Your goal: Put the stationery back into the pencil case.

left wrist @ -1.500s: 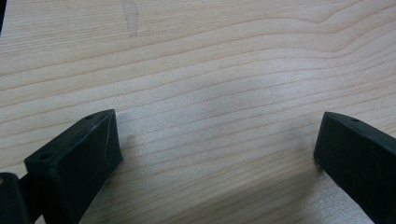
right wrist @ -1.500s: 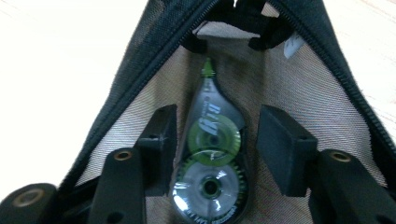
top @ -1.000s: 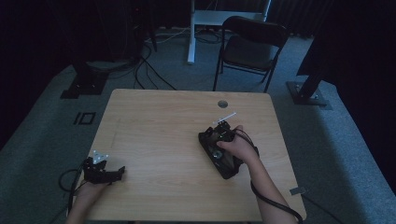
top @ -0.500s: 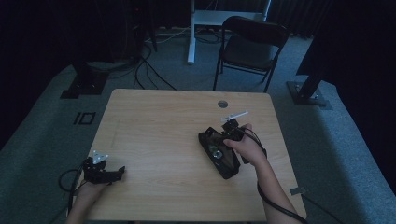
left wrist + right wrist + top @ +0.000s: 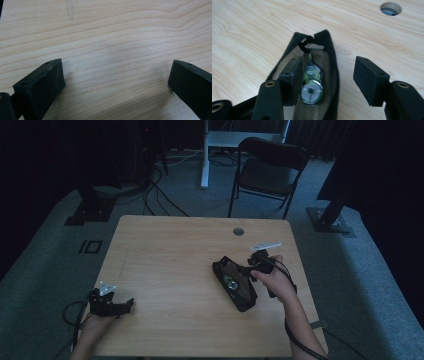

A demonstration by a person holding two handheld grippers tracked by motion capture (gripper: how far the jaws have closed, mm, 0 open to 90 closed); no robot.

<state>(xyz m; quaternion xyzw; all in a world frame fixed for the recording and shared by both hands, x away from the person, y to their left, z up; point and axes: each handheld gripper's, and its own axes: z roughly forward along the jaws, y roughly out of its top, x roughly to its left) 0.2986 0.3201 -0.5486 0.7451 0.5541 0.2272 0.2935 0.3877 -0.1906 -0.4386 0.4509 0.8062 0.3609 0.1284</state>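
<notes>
A black pouch (image 5: 234,284) lies open on the wooden table (image 5: 175,250), right of centre. In the right gripper view the pouch (image 5: 331,50) gapes, with a round clear and green tape dispenser (image 5: 312,88) inside. My right gripper (image 5: 246,270) hovers just right of the pouch in a hand. Its jaws have just been opening; the right gripper (image 5: 331,80) stands open, one jaw over the pouch's mouth and the other outside its right wall, neither pad pressing. My left gripper (image 5: 125,305) rests at the table's near left edge; the left gripper (image 5: 116,82) is open over bare wood.
A round cable hole (image 5: 238,231) sits near the table's far edge, also seen from the right gripper as the hole (image 5: 390,8). A black folding chair (image 5: 270,167) stands behind the table. Cables and stand bases (image 5: 87,212) lie on the carpet around it.
The right hand and gripper have drifted right and slightly up, away from the pouch's middle, with the jaws wider apart. The pouch and the left gripper have stayed put.
</notes>
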